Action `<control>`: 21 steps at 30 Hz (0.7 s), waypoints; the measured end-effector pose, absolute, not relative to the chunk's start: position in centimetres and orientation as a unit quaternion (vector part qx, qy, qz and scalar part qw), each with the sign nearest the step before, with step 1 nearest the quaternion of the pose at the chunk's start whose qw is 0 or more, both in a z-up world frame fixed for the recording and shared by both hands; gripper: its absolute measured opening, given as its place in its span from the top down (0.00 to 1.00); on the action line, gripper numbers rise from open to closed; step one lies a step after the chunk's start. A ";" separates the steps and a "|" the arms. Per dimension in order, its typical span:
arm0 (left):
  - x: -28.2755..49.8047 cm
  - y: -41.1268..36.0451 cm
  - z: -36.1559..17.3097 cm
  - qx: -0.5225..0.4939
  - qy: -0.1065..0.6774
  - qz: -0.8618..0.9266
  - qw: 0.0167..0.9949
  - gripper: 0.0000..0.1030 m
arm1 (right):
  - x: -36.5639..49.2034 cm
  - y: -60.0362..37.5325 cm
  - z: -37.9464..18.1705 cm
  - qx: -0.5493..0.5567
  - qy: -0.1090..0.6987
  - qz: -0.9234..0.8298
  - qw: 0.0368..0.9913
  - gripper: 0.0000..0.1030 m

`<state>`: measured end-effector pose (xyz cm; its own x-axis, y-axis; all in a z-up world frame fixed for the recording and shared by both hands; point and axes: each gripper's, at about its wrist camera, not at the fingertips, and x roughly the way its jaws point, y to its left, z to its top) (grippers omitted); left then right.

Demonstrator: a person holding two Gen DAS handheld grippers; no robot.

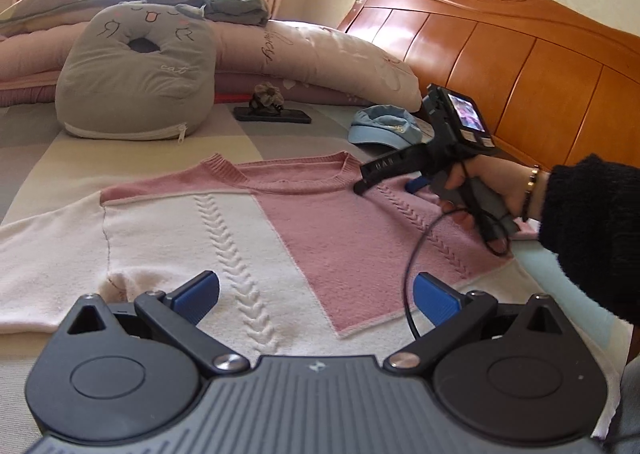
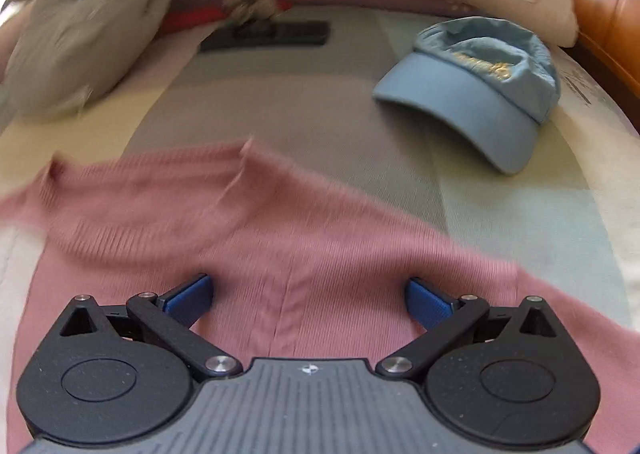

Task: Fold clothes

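We see the pink-and-cream cable-knit sweater [image 1: 280,238] flat, collar away; right tool [image 2: 308,298] nearer its shoulder, left tool [image 1: 316,298] at hem, both spread

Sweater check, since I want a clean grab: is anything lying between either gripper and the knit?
Nothing visible. The left gripper and right gripper are both open directly over the sweater. The blue cap and phone lie beyond the collar.

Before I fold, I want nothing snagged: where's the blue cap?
Both views: blue cap lies on the bed beyond the sweater's collar, right side, by the headboard.
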<state>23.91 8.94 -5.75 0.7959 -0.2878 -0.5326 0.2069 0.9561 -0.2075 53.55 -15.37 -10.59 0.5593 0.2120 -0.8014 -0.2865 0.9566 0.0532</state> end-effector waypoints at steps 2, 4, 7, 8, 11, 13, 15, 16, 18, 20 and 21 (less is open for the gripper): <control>24.0 9.2 -5.8 -0.073 0.292 -0.129 0.945 0.01 | 54.7 -15.4 -10.5 -0.035 0.444 0.137 0.885 0.00; 24.1 9.4 -5.8 -0.076 0.293 -0.127 0.945 0.01 | 55.1 -15.7 -10.3 -0.029 0.444 0.141 0.884 0.00; 23.8 9.2 -5.5 -0.072 0.288 -0.130 0.946 0.01 | 54.5 -16.7 -9.2 -0.005 0.444 0.159 0.882 0.00; 23.7 9.1 -5.4 -0.071 0.286 -0.132 0.946 0.01 | 53.9 -17.2 -8.6 0.009 0.441 0.167 0.882 0.00; 23.5 8.9 -5.2 -0.069 0.282 -0.138 0.947 0.01 | 51.8 -18.8 -7.1 0.037 0.449 0.199 0.870 0.00; 23.4 8.7 -5.2 -0.067 0.282 -0.140 0.947 0.01 | 50.5 -19.7 -6.9 0.043 0.475 0.216 0.852 0.00; 23.4 8.4 -5.3 -0.065 0.283 -0.144 0.946 0.01 | 49.6 -20.4 -7.3 0.044 0.501 0.225 0.834 0.00; 23.5 8.3 -5.3 -0.064 0.283 -0.146 0.946 0.01 | 49.5 -20.6 -7.7 0.040 0.503 0.221 0.834 0.00; 23.6 8.1 -5.4 -0.061 0.285 -0.148 0.945 0.01 | 49.5 -20.8 -8.4 0.026 0.492 0.205 0.846 0.00; 23.6 7.9 -5.5 -0.059 0.286 -0.149 0.945 0.01 | 49.5 -21.0 -9.1 0.013 0.479 0.189 0.857 0.00; 23.7 7.8 -5.6 -0.059 0.286 -0.147 0.945 0.01 | 49.5 -21.1 -9.5 0.006 0.473 0.181 0.862 0.00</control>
